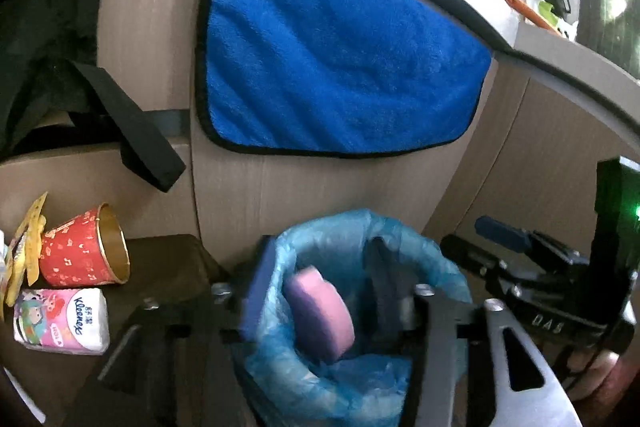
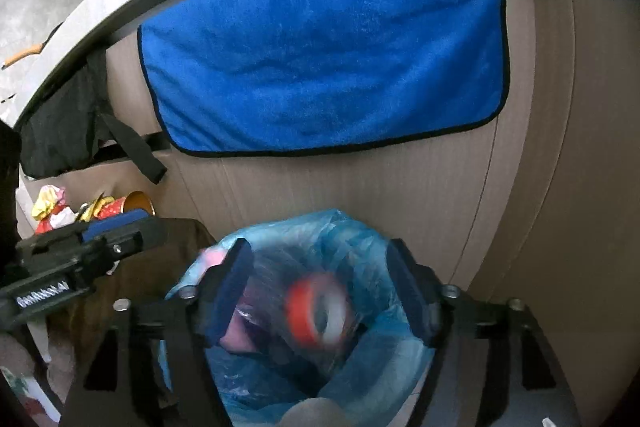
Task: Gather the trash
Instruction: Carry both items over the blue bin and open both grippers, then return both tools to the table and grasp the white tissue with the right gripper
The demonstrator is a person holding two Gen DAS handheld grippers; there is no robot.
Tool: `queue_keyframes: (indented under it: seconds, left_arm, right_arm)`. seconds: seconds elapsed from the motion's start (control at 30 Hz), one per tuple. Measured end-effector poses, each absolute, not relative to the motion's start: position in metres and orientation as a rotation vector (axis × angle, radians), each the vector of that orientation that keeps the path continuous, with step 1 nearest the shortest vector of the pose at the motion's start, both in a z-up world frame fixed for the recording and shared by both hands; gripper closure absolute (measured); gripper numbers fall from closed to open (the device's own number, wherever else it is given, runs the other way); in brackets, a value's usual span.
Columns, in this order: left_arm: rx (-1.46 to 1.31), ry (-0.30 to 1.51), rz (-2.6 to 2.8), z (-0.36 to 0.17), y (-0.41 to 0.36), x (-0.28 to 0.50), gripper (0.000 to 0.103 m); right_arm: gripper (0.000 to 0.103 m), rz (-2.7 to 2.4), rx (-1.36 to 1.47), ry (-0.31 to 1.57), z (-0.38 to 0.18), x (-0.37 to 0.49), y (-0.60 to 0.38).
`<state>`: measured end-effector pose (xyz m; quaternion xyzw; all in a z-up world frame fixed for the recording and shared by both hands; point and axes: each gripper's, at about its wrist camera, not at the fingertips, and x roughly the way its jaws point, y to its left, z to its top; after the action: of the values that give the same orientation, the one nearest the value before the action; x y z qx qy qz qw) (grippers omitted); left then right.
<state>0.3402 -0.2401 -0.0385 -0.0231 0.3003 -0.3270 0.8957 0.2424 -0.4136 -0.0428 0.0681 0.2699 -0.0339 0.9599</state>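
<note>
A bin lined with a blue plastic bag (image 1: pixel 400 239) stands against the cabinet, right under both grippers. My left gripper (image 1: pixel 322 251) is open over its mouth. A blurred pink and purple pad-like thing (image 1: pixel 320 311) hangs between the fingers with a gap on each side. My right gripper (image 2: pixel 320 251) is open over the same bag (image 2: pixel 304 227). A blurred red and white round thing (image 2: pixel 316 311) sits loose between its fingers, inside the bag's mouth. Each gripper shows in the other's view: the right one (image 1: pixel 500 239) and the left one (image 2: pixel 108 227).
Left of the bin is a dark brown surface (image 1: pixel 168 267). Beside it lie a tipped red paper cup (image 1: pixel 80 255), a Kleenex pack (image 1: pixel 64 319) and yellow wrappers (image 1: pixel 24 247). A blue towel (image 1: pixel 340 59) and a black strap (image 1: pixel 132 131) hang from the counter edge.
</note>
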Motion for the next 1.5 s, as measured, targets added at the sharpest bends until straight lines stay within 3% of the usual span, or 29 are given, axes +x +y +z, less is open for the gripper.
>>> queue_keyframes:
  seconds: [0.4, 1.0, 1.3, 1.5]
  left_arm:
    - [-0.128, 0.624, -0.522, -0.025, -0.141, 0.321, 0.039]
    - [-0.181, 0.598, -0.124, -0.038, 0.089, 0.250, 0.038]
    - [-0.223, 0.653, -0.119, -0.060, 0.137, 0.251, 0.038]
    - [-0.226, 0.664, -0.117, -0.061, 0.155, 0.252, 0.038]
  right_arm:
    - [0.035, -0.052, 0.130, 0.547, -0.028, 0.216, -0.392]
    - [0.035, 0.236, -0.020, 0.589, -0.016, 0.223, -0.224]
    - [0.036, 0.445, -0.107, 0.693, -0.044, 0.257, -0.131]
    - [0.049, 0.569, -0.184, 0.765, -0.063, 0.280, -0.071]
